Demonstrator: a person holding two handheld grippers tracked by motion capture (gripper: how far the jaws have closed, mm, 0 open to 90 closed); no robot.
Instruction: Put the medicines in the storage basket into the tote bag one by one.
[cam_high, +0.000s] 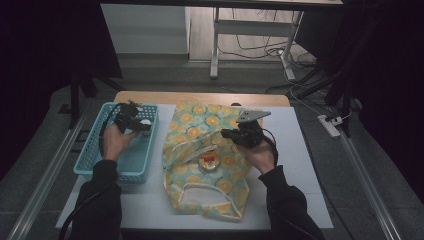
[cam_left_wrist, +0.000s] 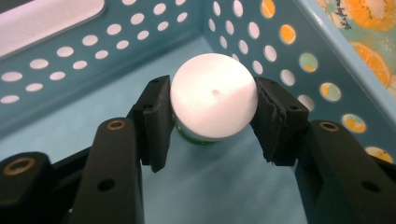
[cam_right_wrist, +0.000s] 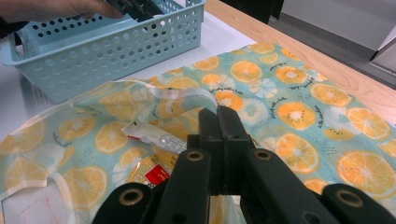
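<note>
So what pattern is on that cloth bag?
The cloth bag is pale teal, printed with orange citrus slices; the right gripper view shows it best.

Inside the blue basket (cam_left_wrist: 56, 70), walls hemmed two sides of the white-capped bottle (cam_left_wrist: 213, 95) (corner close behind) — bare floor lay open on its near side.

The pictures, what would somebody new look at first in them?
Probably the bag with orange slices printed all over it, lying open in the middle of the table, with a red and yellow packet showing in its mouth. Left of it stands a blue basket, where the left tool has its pads on both sides of a round white cap.
</note>
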